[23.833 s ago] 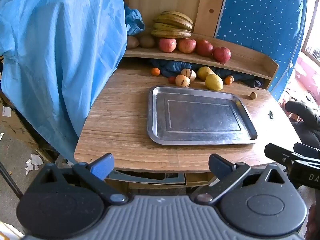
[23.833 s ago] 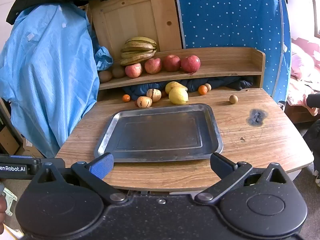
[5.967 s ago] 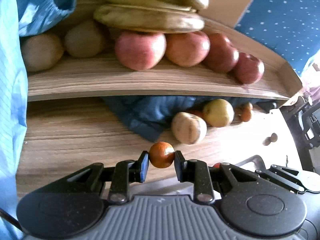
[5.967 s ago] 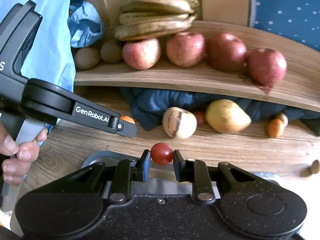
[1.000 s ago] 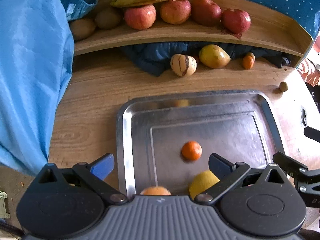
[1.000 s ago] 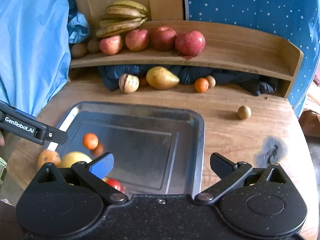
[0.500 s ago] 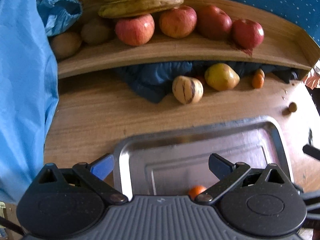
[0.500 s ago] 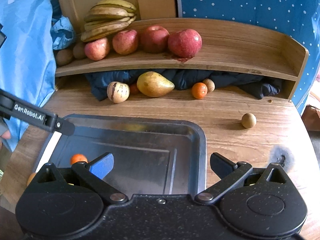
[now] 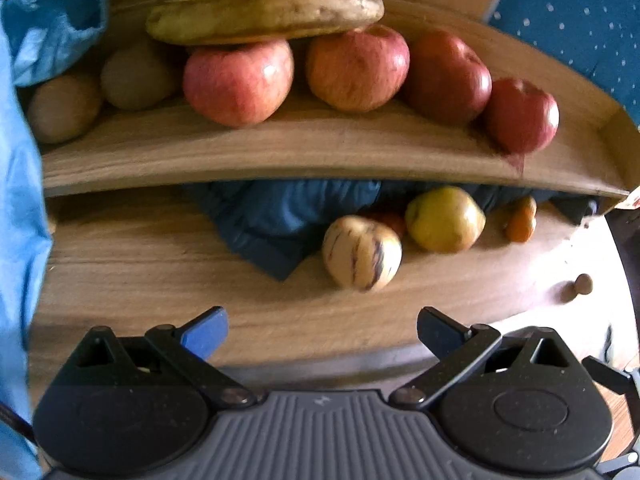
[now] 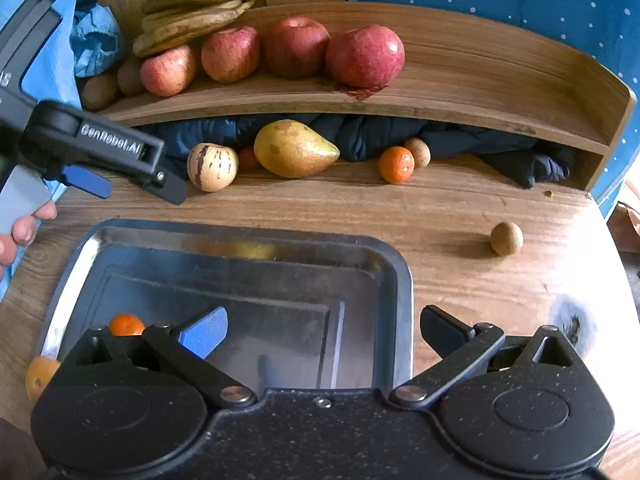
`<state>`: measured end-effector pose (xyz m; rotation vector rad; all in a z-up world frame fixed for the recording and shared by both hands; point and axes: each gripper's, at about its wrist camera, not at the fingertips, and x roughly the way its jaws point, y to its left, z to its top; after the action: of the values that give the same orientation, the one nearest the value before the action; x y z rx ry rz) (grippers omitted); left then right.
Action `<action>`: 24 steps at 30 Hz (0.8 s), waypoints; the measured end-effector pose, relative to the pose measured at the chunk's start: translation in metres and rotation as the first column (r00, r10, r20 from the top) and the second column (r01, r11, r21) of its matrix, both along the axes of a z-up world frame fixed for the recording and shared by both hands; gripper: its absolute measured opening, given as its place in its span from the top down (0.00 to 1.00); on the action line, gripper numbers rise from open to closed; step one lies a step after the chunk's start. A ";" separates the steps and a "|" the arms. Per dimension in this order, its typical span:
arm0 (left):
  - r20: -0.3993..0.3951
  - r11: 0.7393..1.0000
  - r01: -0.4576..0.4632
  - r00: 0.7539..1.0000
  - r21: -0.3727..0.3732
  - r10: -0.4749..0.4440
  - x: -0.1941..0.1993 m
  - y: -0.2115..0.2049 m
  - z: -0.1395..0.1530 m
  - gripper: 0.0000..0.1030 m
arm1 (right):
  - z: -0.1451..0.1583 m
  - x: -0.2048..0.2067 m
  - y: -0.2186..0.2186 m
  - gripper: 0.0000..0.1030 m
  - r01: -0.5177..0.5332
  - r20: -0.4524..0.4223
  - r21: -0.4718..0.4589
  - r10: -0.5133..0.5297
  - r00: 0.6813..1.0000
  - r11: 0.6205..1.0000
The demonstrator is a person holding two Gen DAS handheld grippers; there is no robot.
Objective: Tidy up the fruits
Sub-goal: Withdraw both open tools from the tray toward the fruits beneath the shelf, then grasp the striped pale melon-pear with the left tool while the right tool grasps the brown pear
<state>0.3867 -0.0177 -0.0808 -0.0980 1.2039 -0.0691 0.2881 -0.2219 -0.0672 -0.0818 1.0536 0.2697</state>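
Observation:
My left gripper (image 9: 322,334) is open and empty, low over the wooden table just past the far rim of the metal tray (image 9: 360,360). It faces a striped pale fruit (image 9: 362,254), which lies a short way ahead and slightly right. A yellow-green pear (image 9: 444,220) and a small orange (image 9: 520,230) lie beyond. My right gripper (image 10: 323,330) hangs open and empty over the tray (image 10: 394,276). A small orange (image 10: 126,324) lies in the tray, and another orange fruit (image 10: 40,372) sits at its near left corner. The left gripper (image 10: 132,188) shows left of the striped fruit (image 10: 212,166).
On the shelf (image 10: 480,80) sit several red apples (image 10: 364,56), bananas (image 10: 192,8) and kiwis (image 9: 64,108). Dark blue cloth (image 10: 400,132) fills the gap below. A brown ball (image 10: 506,238) and a burn mark (image 10: 572,320) lie right of the tray. Light blue fabric (image 9: 20,200) hangs at left.
My left gripper has moved forward from over the tray toward the shelf, so the striped fruit is much nearer. The right gripper has crept forward over the tray. Both stay open.

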 end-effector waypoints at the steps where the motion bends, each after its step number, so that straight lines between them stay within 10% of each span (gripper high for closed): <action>1: 0.000 1.000 0.007 1.000 -0.001 -0.007 0.004 -0.001 -0.001 0.01 | 0.000 0.004 0.001 0.01 -0.001 0.003 -0.004 0.001 1.000 1.000; 24: -0.020 0.997 0.020 1.000 -0.080 -0.021 0.038 0.013 -0.028 0.01 | -0.010 0.085 0.040 0.01 -0.193 0.023 -0.131 0.198 0.980 0.972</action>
<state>0.4248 -0.0049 -0.1090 -0.1571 1.2233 -0.1346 0.3727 -0.1817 -0.0775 -0.3063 1.0277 0.3777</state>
